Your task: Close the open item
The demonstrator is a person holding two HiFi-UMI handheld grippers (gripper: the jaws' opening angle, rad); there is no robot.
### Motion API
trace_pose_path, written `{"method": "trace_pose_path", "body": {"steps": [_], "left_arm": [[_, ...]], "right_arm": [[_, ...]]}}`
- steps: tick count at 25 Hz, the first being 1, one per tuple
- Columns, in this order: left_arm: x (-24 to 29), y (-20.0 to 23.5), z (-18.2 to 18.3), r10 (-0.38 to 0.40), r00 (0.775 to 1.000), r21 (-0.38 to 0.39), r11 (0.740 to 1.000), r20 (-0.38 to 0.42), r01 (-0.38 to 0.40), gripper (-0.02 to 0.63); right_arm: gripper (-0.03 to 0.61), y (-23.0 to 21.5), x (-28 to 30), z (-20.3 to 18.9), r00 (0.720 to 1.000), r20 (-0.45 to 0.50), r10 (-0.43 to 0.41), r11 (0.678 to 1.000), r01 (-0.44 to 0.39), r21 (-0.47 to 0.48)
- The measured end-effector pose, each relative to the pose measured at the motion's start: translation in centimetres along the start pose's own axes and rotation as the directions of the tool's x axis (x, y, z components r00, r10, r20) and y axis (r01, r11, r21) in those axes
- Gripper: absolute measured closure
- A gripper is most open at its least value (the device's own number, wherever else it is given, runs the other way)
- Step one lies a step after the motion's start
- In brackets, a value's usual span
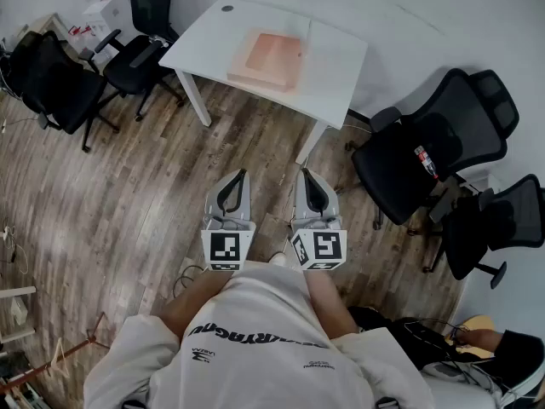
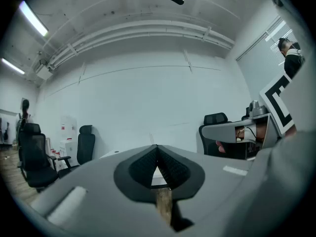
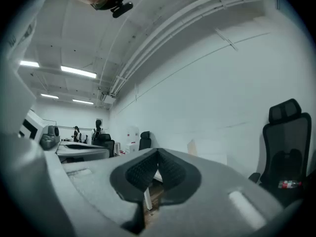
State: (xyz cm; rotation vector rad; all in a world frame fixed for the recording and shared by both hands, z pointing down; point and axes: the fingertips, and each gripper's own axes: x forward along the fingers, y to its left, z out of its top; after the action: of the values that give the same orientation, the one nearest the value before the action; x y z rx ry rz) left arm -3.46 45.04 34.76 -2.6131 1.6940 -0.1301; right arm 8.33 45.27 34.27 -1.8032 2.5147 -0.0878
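A flat pale-pink box (image 1: 266,60) lies on the white table (image 1: 336,66) across the room in the head view; whether its lid is up I cannot tell. Both grippers are held low in front of my body, over the wood floor and well short of the table. My left gripper (image 1: 236,175) points toward the table, and its jaws meet at the tips with nothing between them (image 2: 157,148). Beside it, my right gripper (image 1: 305,175) is likewise shut on nothing (image 3: 158,153). A white table leg (image 3: 147,199) shows below the right jaws.
Black office chairs stand left of the table (image 1: 60,83) (image 1: 140,49) and to the right (image 1: 434,143) (image 1: 502,224). White cartons (image 1: 102,11) sit by the far left wall. Another person's hand (image 1: 481,339) shows at the bottom right. Wood floor (image 1: 128,194) runs up to the table.
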Motion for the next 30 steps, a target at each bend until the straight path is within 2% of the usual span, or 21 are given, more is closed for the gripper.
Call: {"method": "trace_pose_path", "body": {"steps": [6, 19, 26, 30], "left_arm": [[-0.5, -0.8, -0.5, 0.023, 1.0, 0.011, 1.0, 0.007, -0.023, 0.618], [-1.3, -5.1, -1.4, 0.063, 0.998, 0.013, 0.998, -0.017, -0.062, 0.618], [0.9, -4.5, -2.9, 0.075, 0.996, -0.002, 0.997, -0.044, -0.075, 0.618], [3.3, -2.3, -3.2, 0.088, 0.995, -0.019, 0.996, -0.044, -0.089, 0.618]], "right_arm": [[0.578, -1.0, -1.2, 0.7, 0.999, 0.03, 0.012, 1.0, -0.012, 0.029], [0.58, -3.7, -3.2, -0.7, 0.999, 0.004, 0.051, 0.996, -0.052, 0.067], [0.58, -4.9, -0.7, -2.3, 0.996, -0.039, 0.078, 0.994, -0.075, 0.081], [0.58, -5.0, 2.3, -2.7, 0.995, -0.052, 0.085, 0.994, -0.081, 0.067]]}}
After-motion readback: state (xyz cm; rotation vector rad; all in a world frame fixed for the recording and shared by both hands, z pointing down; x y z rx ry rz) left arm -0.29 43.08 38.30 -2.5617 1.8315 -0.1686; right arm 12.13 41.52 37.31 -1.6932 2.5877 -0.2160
